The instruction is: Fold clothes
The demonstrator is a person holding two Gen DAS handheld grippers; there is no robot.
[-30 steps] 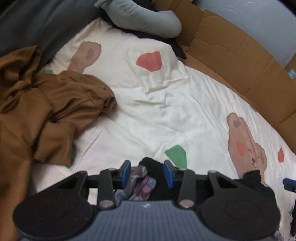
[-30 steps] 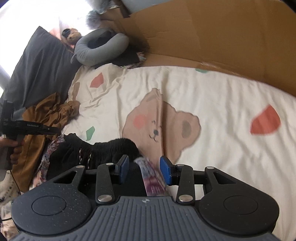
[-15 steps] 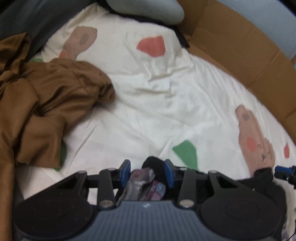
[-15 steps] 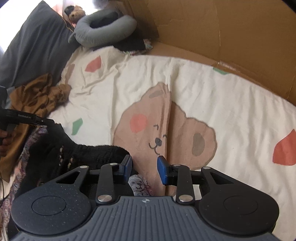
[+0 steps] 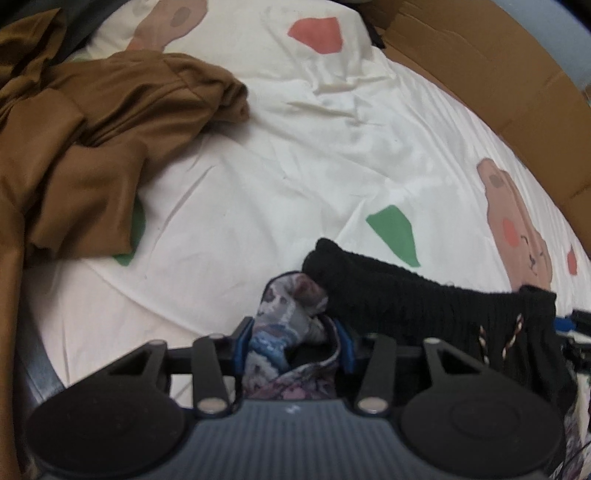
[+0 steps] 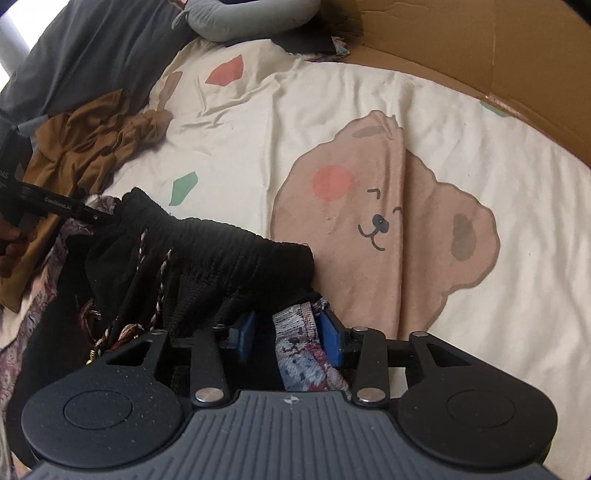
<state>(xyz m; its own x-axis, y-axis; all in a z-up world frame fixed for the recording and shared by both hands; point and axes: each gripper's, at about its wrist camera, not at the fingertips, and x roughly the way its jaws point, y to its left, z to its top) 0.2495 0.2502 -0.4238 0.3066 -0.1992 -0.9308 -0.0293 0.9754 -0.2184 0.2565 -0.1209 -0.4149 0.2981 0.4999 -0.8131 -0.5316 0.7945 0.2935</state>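
Beyond black waistband [image 5: 388, 280], bare sheet [image 5: 295, 155]

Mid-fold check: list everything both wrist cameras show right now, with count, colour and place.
patterned garment: one, floral purple-grey with black elastic waistband, stretched between both claws
brown garment: one, crumpled on the bed's left side
bedsheet: one, cream with bear, red and green prints, under everything
cardboard: brown, along the bed's far edge
neck pillow: one, grey, top of bed
dark pillow: one, charcoal, top left
left claw: blue pads, closing on patterned fabric
right claw: blue pads, opening, fabric between them
hand: one, gripping the left handle
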